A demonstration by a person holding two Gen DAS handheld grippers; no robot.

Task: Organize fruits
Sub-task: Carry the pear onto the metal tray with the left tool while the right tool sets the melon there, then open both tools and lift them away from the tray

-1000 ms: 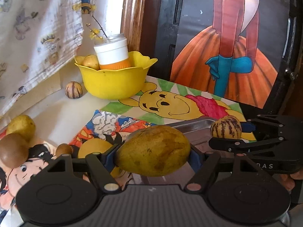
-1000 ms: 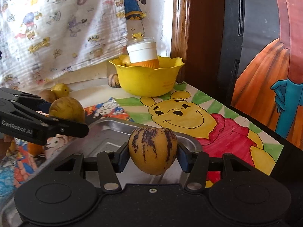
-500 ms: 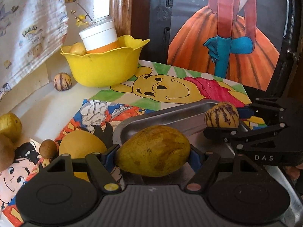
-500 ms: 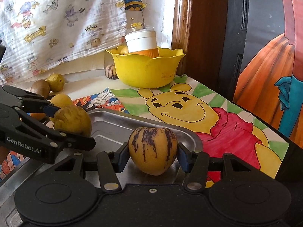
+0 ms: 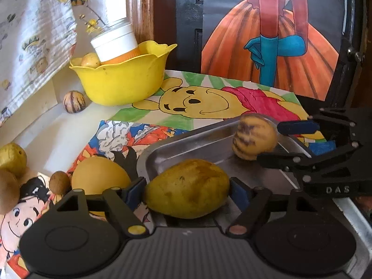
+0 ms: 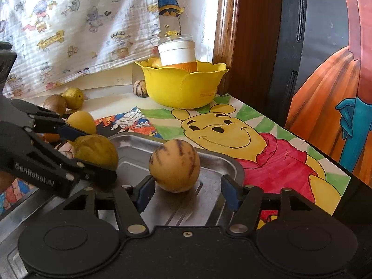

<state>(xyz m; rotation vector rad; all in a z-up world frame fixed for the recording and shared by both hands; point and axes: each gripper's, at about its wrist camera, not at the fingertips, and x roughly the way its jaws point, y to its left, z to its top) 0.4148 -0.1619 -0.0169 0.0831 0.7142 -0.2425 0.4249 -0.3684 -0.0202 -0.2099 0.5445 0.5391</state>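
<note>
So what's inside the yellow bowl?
The yellow bowl holds a white-lidded orange jar and a small yellow fruit. Its wall hides anything lower down.

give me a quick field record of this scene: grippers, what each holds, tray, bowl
left gripper: shut on oval yellow-green mango, over the tray's near edge
right gripper: open, pads apart from the fruit
round yellow purple-striped fruit: resting on the tray
tray: shallow steel tray
bowl: scalloped yellow plastic bowl, holds white-lidded orange jar
</note>
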